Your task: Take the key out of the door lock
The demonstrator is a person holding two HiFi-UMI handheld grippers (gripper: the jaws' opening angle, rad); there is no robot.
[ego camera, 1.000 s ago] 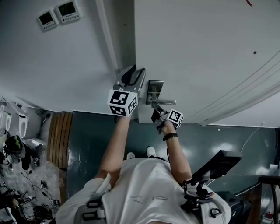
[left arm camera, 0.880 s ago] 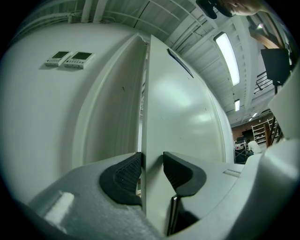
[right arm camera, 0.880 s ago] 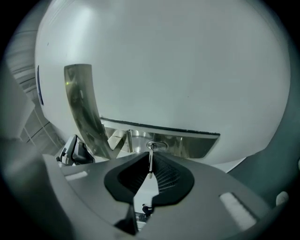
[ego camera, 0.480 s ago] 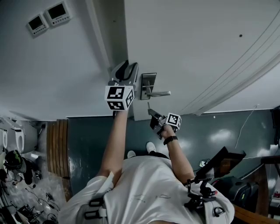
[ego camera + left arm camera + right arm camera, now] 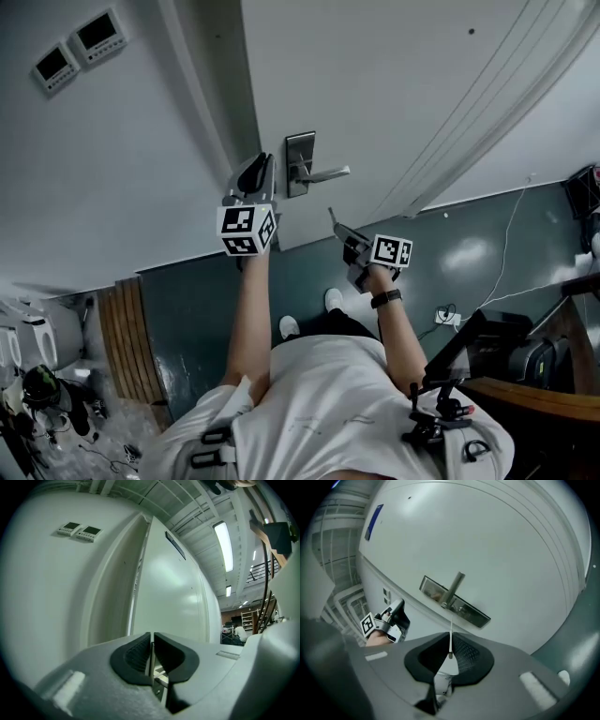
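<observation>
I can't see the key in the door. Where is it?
In the head view the key sits pinched in the right tool, just below the door handle.

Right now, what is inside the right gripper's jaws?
The key, seen edge-on, is pinched between the pads of the right gripper, clear of the door lock. Its lower end is hidden between the pads.
</observation>
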